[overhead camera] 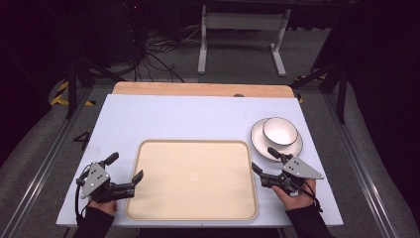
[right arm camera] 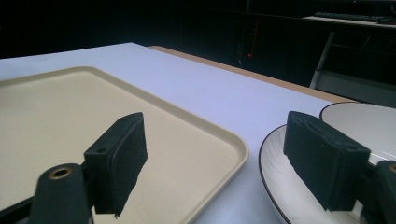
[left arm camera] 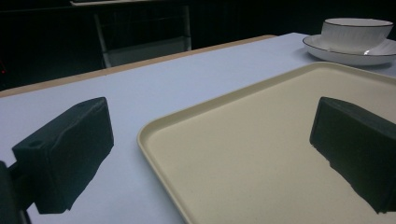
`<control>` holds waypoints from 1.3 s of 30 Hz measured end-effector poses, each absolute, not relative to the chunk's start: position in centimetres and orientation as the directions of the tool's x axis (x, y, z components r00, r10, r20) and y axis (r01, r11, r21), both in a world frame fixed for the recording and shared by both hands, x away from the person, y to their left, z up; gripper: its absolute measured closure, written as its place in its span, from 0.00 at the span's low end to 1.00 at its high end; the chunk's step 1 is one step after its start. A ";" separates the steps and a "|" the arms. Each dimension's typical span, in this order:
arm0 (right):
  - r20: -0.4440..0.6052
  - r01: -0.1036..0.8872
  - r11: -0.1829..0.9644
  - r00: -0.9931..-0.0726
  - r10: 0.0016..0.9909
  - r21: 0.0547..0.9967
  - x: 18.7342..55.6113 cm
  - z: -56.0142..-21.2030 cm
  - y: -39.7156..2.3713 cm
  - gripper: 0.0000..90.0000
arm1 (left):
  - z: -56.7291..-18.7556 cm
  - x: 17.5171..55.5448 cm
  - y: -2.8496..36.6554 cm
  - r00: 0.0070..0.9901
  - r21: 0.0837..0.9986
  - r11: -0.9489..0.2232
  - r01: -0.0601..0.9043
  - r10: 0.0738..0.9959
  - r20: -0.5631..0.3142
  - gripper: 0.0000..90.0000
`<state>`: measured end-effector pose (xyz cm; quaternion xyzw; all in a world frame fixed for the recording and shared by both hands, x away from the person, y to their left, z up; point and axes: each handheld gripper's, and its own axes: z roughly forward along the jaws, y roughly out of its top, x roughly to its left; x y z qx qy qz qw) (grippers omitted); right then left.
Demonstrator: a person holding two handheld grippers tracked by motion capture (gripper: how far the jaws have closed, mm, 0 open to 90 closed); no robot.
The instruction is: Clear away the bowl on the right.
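Observation:
A cream tray (overhead camera: 148, 198) lies at the middle front of the white table, with nothing on it. At the right, just behind the tray's far right corner, a white bowl (overhead camera: 280, 131) sits on a white black-rimmed plate (overhead camera: 260, 146). My left gripper (overhead camera: 124, 167) is open at the tray's left edge, one jaw over the tray (left arm camera: 187, 140), the other over the table. My right gripper (overhead camera: 264, 158) is open between the tray's right edge (right arm camera: 224, 135) and the plate (right arm camera: 275, 172), nothing held. In the left gripper view the bowl (left arm camera: 357, 32) and plate (left arm camera: 322, 49) stand far right.
The white table top (overhead camera: 198, 116) has bare room behind and left of the tray. A wooden strip (overhead camera: 198, 89) runs along its far edge. Beyond it are a white frame (overhead camera: 242, 29) and cables on the floor.

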<state>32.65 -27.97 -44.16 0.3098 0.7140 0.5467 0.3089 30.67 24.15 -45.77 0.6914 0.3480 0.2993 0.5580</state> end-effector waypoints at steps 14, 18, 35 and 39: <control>-0.106 0.103 0.217 -0.626 0.773 0.971 32.6 -44.1 -27.8 0.22 | -45.8 30.7 24.1 0.580 0.980 -0.136 0.147 0.814 0.026 0.00; -0.117 0.107 0.232 -0.623 0.774 0.967 32.6 -44.2 -27.7 0.22 | -45.8 30.7 24.1 0.580 0.980 -0.136 0.147 0.814 0.026 0.00; -0.137 0.120 0.264 -0.616 0.776 0.957 32.6 -43.8 -27.3 0.23 | -45.8 30.7 24.1 0.579 0.979 -0.140 0.150 0.815 0.028 0.00; -0.158 0.106 0.278 -0.612 0.775 0.955 32.3 -43.2 -26.9 0.22 | -45.8 30.7 24.1 0.580 0.978 -0.142 0.152 0.814 0.028 0.00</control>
